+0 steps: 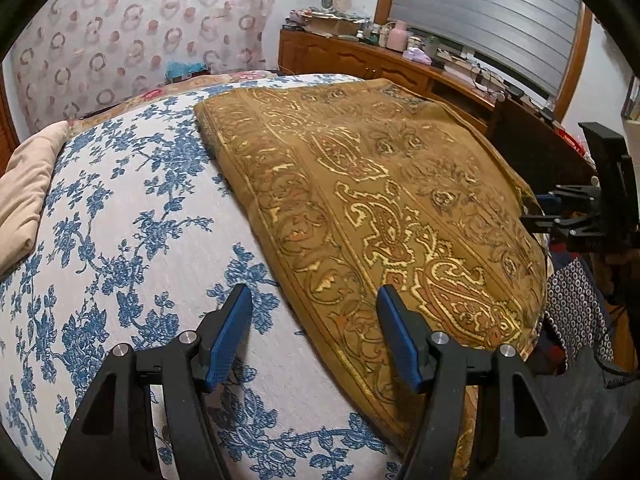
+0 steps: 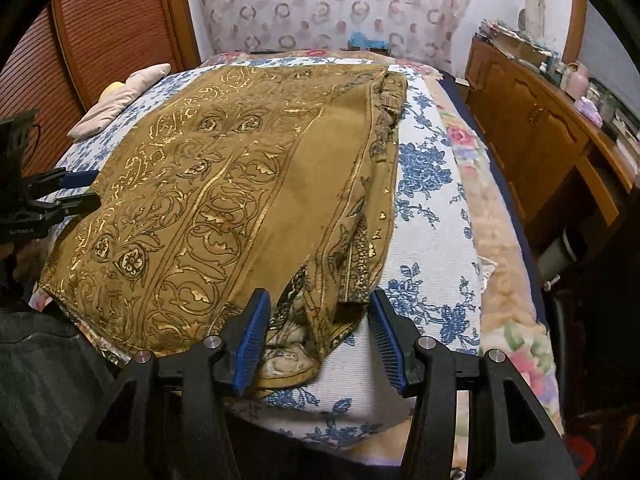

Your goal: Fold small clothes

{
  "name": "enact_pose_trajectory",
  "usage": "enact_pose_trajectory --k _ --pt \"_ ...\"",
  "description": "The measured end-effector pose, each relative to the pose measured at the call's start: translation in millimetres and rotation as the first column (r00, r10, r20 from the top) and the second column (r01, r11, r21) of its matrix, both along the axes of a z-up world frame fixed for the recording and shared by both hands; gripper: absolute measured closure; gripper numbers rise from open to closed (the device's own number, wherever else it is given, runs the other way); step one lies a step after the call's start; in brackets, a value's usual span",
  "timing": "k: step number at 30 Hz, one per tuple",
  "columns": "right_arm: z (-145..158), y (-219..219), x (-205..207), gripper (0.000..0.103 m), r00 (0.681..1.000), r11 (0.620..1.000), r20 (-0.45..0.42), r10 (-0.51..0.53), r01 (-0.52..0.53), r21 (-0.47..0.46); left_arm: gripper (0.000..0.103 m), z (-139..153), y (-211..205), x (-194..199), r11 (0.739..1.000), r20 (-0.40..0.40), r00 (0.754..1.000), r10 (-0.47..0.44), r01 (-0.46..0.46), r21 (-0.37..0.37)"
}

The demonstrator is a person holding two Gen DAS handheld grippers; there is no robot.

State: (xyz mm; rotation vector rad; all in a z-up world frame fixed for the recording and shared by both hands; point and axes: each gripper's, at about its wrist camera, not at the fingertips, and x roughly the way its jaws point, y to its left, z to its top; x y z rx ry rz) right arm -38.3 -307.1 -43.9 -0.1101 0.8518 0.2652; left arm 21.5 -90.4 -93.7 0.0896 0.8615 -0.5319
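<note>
Jaws of left gripper (image 1: 314,336) and right gripper (image 2: 318,336) stand apart at brown garment's (image 1: 380,200) near edge.

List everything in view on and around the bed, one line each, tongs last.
patterned cloth: 1, mustard-gold paisley print, spread on the bed, near edge folded over
bedspread: 1, white with blue flowers, under the cloth
floral blanket: 1, peach with pink flowers, below the bedspread at the bed's side
beige pillow: 1, at the bed's far side
curtain: 1, white with pink rings, behind the bed
sideboard: 1, brown wood, along the wall, top cluttered
left tongs: 1, black with blue pads, open, over the cloth's edge
right tongs: 1, same make, open, straddling the folded corner, pads not pressing
</note>
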Motion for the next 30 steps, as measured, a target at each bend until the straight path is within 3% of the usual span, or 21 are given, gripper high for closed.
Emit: enact_pose_trajectory --k 2,7,9,12,19,26,30 --pt "-0.1 1.5 -1.3 0.052 1.0 1.0 -0.004 0.014 -0.014 0.008 0.041 0.3 -2.4 -2.2 1.0 -0.002 1.0 -0.018 0.018 -0.003" --pt "0.1 4.6 -3.9 0.076 0.998 0.998 -0.002 0.057 -0.057 0.012 0.058 1.1 -7.2 -7.2 0.998 -0.007 0.998 -0.06 0.06 -0.02" --pt "1.8 3.5 -5.1 0.089 0.998 0.998 0.011 0.063 -0.064 0.026 0.079 1.8 -6.5 -6.6 0.997 -0.014 0.998 -0.064 0.064 -0.032" --pt "7.6 1.7 -10.4 0.093 0.996 0.997 0.062 0.06 -0.063 0.052 0.094 6.3 -3.0 -4.6 0.995 -0.023 0.997 -0.074 0.073 -0.068" --pt "39.7 -3.4 -17.5 0.094 0.982 0.988 0.179 0.063 -0.087 0.128 0.098 42.4 3.5 2.7 0.981 0.048 0.997 -0.064 0.071 -0.178" --pt "70.8 -5.5 5.5 0.095 0.959 0.979 0.278 0.053 -0.105 0.175 0.098 74.6 5.5 42.7 0.975 0.098 0.995 -0.025 0.046 -0.22" --pt "74.7 -7.5 39.8 0.096 0.959 0.972 0.283 0.013 -0.078 0.22 0.098 79.9 4.3 75.8 0.978 0.097 0.995 0.006 0.015 -0.207"
